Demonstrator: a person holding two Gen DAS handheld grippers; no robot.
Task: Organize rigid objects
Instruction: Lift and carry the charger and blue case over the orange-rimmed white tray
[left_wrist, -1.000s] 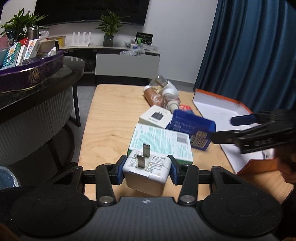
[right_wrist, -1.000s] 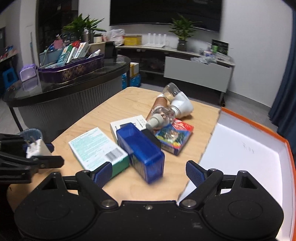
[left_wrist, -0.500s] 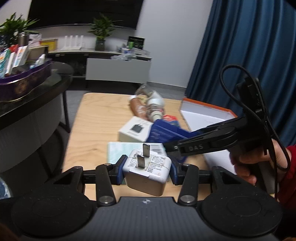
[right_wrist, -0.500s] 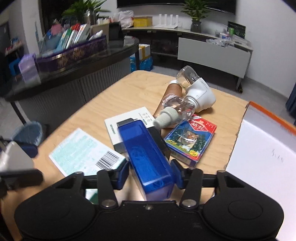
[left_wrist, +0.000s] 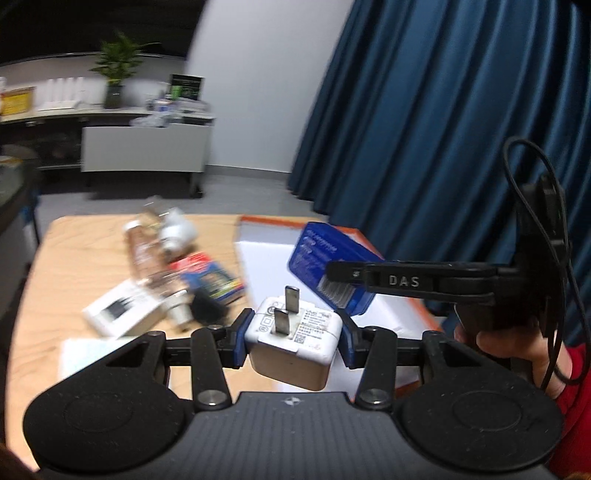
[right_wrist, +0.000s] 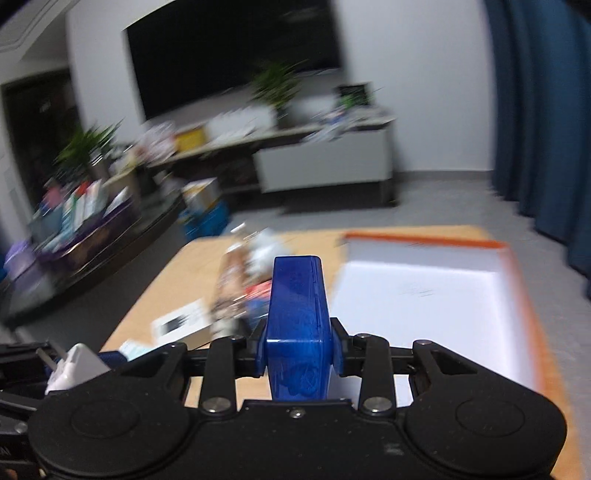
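My left gripper (left_wrist: 293, 338) is shut on a white plug adapter (left_wrist: 291, 347) with two metal prongs pointing up, held above the wooden table (left_wrist: 85, 258). My right gripper (right_wrist: 298, 356) is shut on a blue plastic box (right_wrist: 297, 325) and holds it in the air beside the white tray with an orange rim (right_wrist: 436, 302). In the left wrist view the blue box (left_wrist: 325, 266) hangs over that tray (left_wrist: 266, 258), gripped by the right gripper (left_wrist: 332, 273). The adapter also shows in the right wrist view (right_wrist: 75, 365).
On the table lie a white box (left_wrist: 122, 312), a red and blue card pack (left_wrist: 210, 275), a clear bottle (left_wrist: 147, 262), a white bottle (left_wrist: 177, 232) and a pale green box (left_wrist: 88, 356). A blue curtain (left_wrist: 443, 129) hangs to the right.
My right gripper closed on the blue box, lifted it off the table and carried it right, over the tray. My left gripper, still holding the adapter, turned right toward the tray.
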